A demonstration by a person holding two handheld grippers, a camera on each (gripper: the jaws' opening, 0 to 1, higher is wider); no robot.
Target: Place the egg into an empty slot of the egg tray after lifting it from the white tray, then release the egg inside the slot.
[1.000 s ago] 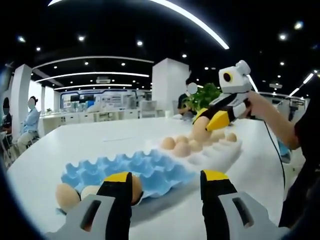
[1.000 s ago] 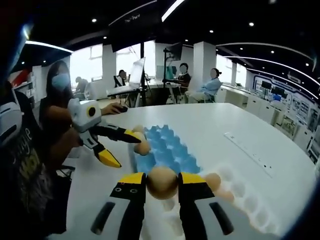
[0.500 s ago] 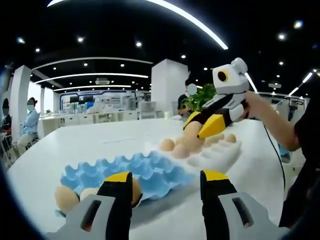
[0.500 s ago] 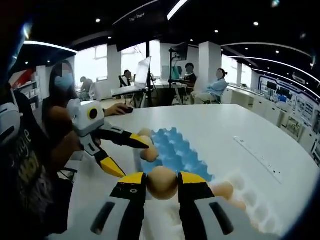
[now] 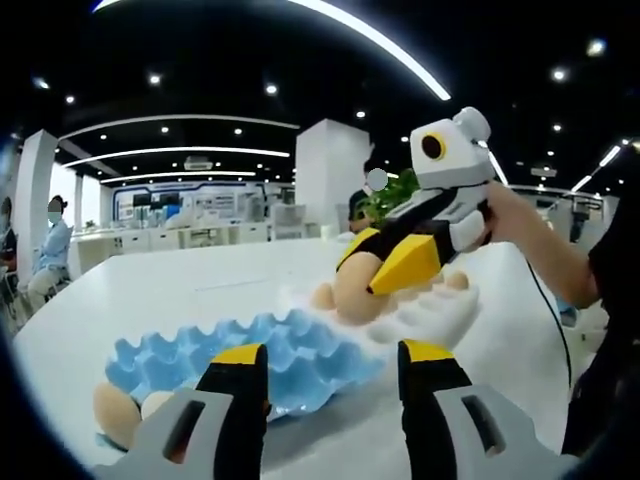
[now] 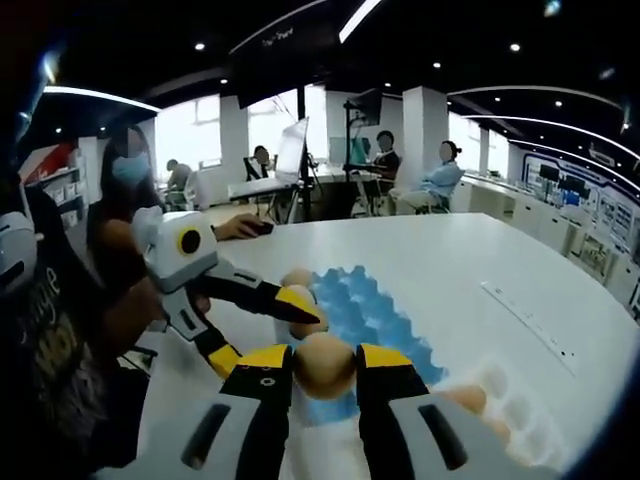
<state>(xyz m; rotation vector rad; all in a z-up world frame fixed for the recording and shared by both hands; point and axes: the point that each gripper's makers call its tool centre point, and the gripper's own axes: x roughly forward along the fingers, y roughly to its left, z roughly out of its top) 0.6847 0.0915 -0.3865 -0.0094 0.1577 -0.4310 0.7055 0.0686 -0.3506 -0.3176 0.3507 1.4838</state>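
Left gripper view
Left gripper (image 5: pixel 332 372): its two yellow-tipped jaws rise from the bottom edge, set wide apart with nothing between them.
Egg tray (image 5: pixel 270 347): blue, moulded cups, lying on the white table (image 5: pixel 150 295) just beyond the jaws; two eggs sit at its near-left corner (image 5: pixel 118 413).
White tray (image 5: pixel 430 310): just beyond the blue one, touching or nearly touching it; several eggs rest in it (image 5: pixel 457 281).
Right gripper (image 5: pixel 385 270): held by a hand (image 5: pixel 500 215) coming in from the right, raised over the seam between the two trays.
Egg (image 5: pixel 357 289): clamped between the right gripper's yellow jaws, clear of both trays.

Right gripper view
Right gripper (image 6: pixel 324 368): jaws closed against the egg (image 6: pixel 323 364), one on each side; the egg is in the air above the near end of the egg tray (image 6: pixel 370 315).
Left gripper (image 6: pixel 265 325): enters from the left, jaws spread wide, empty, beside the tray's near-left corner, where two eggs lie (image 6: pixel 297 278).
White tray (image 6: pixel 515 420): low right, with an egg in it (image 6: pixel 465 400).
Person (image 6: pixel 125 230): seated behind the left gripper at the table's far edge.
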